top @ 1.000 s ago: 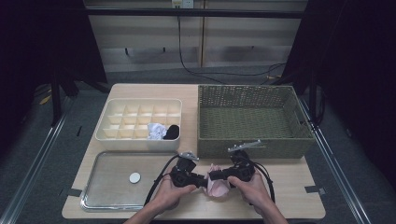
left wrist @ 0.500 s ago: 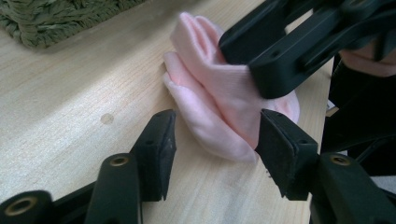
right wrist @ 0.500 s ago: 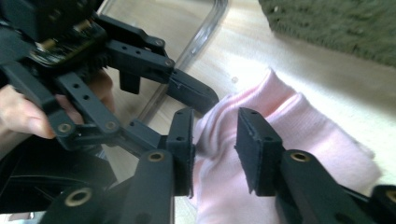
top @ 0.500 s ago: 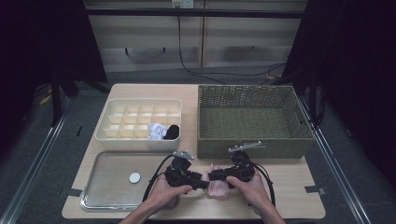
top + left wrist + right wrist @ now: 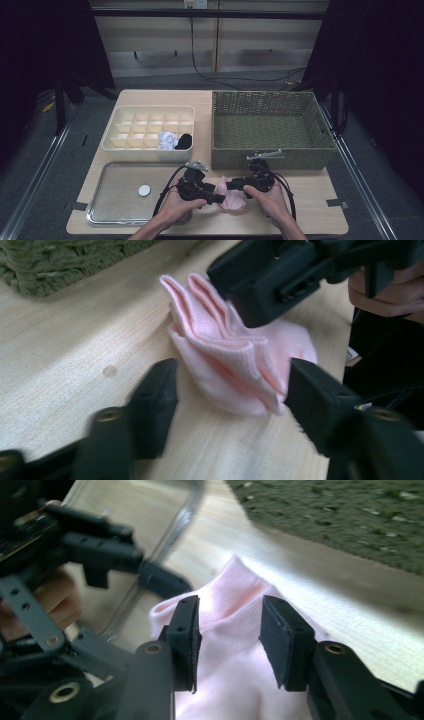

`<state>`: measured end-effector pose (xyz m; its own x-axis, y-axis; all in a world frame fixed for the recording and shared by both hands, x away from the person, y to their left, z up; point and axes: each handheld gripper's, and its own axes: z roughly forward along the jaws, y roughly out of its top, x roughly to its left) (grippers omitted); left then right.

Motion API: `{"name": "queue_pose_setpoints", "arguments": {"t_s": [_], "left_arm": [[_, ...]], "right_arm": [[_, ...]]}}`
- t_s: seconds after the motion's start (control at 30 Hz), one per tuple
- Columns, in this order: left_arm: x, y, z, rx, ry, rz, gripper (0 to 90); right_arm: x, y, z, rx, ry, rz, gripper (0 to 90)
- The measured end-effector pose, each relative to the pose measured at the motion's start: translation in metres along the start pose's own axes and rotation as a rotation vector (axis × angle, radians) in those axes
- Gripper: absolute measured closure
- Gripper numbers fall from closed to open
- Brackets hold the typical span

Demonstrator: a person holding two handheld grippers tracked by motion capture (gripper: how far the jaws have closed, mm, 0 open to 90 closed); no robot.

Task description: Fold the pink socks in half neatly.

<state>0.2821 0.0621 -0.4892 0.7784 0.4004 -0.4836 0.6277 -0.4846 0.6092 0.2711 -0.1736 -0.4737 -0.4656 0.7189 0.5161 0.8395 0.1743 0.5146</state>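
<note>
A pink sock point(image 5: 234, 200) lies bunched and folded on the wooden table near its front edge, between both hands. My left gripper point(image 5: 218, 199) reaches in from the left. Its jaws have just been opening and now stand open on either side of the sock's folded end point(image 5: 235, 365), left gripper point(image 5: 234, 377). My right gripper point(image 5: 233, 185) comes from the right and hangs over the sock. Its jaws have also just been opening, with the sock's cuff point(image 5: 235, 595) in the gap and no pad pressing on it, right gripper point(image 5: 230, 607).
A green wicker basket point(image 5: 265, 96) stands just behind the hands. A cream compartment box point(image 5: 131, 131) at the back left holds a white bundle point(image 5: 167, 141) and a black one point(image 5: 184, 141). A clear tray point(image 5: 115, 210) with a white disc point(image 5: 144, 190) lies at the front left.
Both grippers' jaws have parted from the pink sock, which now rests loose on the table. The hands have stayed in about the same place.
</note>
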Motion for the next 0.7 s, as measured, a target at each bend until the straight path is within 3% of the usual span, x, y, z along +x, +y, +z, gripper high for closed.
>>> {"name": "queue_pose_setpoints", "arguments": {"t_s": [0.03,0.17,0.27,0.37,0.47,0.7], "left_arm": [[-0.001,0.000,0.002,0.006,0.024,-0.002,47.8],[0.001,-0.002,0.006,0.032,0.029,0.006,59.5],[0.002,-0.003,0.008,0.038,0.035,0.008,64.6],[0.001,-0.004,0.010,0.041,0.045,0.000,67.0],[0.002,-0.004,0.010,0.043,0.030,0.003,68.8],[0.002,-0.005,0.010,0.041,0.047,-0.006,71.8]], "right_arm": [[-0.001,0.001,0.002,-0.001,-0.011,0.008,59.1],[-0.002,0.001,0.013,0.033,-0.040,0.025,58.8],[-0.002,0.000,0.016,0.035,-0.060,0.028,69.1],[-0.003,-0.001,0.017,0.033,-0.072,0.019,86.0],[-0.004,-0.002,0.015,0.023,-0.056,0.020,87.7],[0.006,0.000,0.002,-0.027,0.028,-0.020,88.6]]}}
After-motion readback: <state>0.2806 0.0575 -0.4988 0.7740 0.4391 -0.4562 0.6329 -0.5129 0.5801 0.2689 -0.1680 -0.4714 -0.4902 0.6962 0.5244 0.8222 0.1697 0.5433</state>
